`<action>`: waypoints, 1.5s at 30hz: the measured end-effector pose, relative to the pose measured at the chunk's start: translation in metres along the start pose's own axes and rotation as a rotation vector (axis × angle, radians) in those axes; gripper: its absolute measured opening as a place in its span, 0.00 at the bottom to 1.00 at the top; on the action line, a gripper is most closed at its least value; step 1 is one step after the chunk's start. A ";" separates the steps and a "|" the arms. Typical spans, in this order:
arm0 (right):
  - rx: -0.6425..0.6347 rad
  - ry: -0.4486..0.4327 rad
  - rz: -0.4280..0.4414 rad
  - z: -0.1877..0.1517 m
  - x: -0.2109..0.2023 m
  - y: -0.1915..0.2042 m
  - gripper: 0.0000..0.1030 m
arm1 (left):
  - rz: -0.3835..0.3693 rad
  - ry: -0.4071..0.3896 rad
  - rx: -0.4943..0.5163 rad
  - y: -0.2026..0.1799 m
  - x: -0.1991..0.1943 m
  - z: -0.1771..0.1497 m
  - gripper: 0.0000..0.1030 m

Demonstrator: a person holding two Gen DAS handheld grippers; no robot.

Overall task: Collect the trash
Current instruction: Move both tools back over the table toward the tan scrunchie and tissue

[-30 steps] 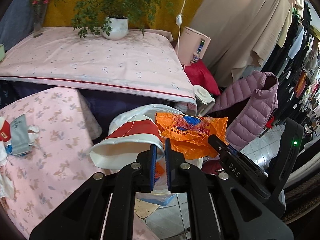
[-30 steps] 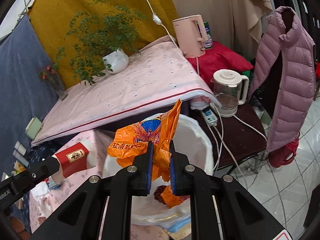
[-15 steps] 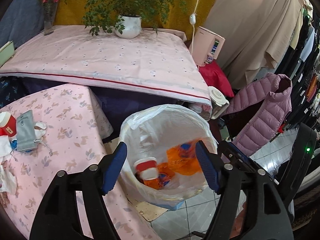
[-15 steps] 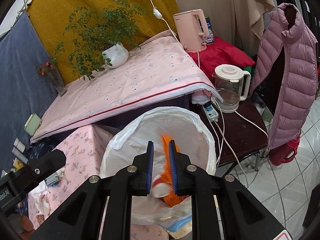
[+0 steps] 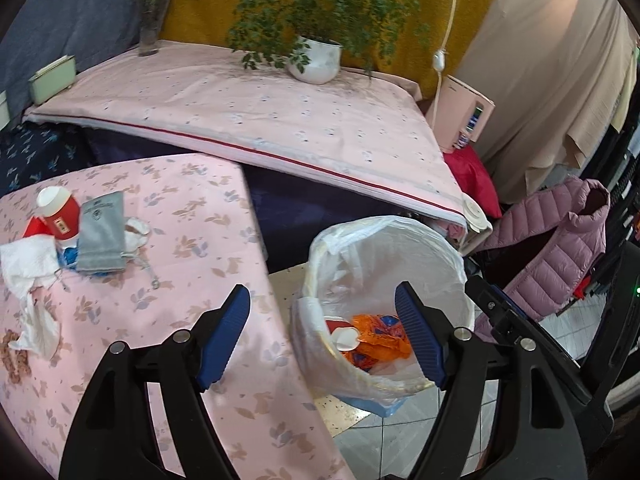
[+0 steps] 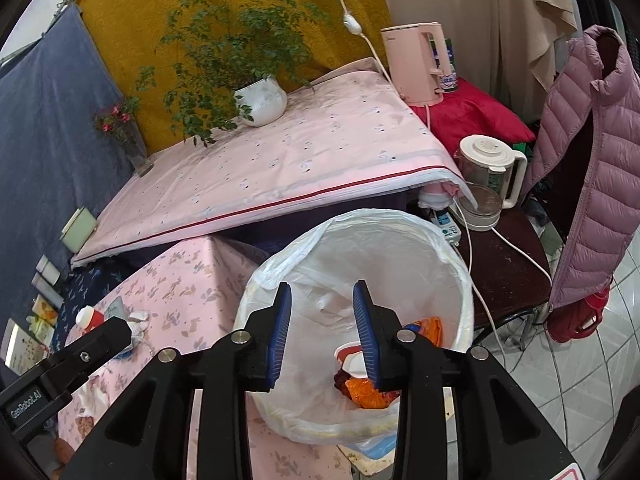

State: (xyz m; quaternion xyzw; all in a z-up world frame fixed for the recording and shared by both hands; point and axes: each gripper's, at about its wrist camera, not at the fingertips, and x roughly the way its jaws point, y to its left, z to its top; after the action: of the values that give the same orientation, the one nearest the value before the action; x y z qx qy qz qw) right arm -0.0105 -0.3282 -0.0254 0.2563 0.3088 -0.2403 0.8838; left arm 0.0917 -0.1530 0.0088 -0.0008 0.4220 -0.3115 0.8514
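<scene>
Both claws hang empty over the round bin lined with a white plastic bag. The left claw is opening wide and the right claw is opening, with nothing between the jaws. An orange plastic wrapper and a red-and-white paper cup lie at the bin's bottom, half hidden by the right claw's fingers. At ten o'clock on the pink floral-clothed table, another red paper cup, a grey pouch and crumpled white tissue lie together, partly overlapping.

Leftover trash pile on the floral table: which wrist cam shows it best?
Left wrist. The trash pile lies open there: red paper cup, grey pouch, crumpled tissue. In the right wrist view the pile is small at the edge, partly hidden behind the left gripper body.
</scene>
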 end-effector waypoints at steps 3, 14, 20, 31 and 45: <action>-0.023 0.009 0.015 -0.003 0.001 0.013 0.32 | 0.024 -0.009 -0.032 0.017 -0.006 -0.001 0.70; -0.127 0.054 0.101 -0.022 0.002 0.077 0.39 | 0.172 -0.062 -0.153 0.093 -0.038 -0.013 0.74; -0.206 0.088 0.161 -0.037 0.004 0.122 0.40 | 0.247 -0.073 -0.251 0.146 -0.058 -0.026 0.74; -0.360 0.161 0.271 -0.079 0.010 0.211 0.45 | 0.420 -0.070 -0.397 0.237 -0.090 -0.063 0.74; -0.511 0.275 0.358 -0.137 0.026 0.296 0.46 | 0.596 -0.030 -0.514 0.327 -0.108 -0.102 0.74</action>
State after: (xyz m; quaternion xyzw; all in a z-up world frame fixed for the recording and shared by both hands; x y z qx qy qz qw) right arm 0.1220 -0.0296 -0.0454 0.1065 0.4254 0.0407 0.8978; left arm 0.1426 0.1944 -0.0656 -0.0959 0.4556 0.0654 0.8826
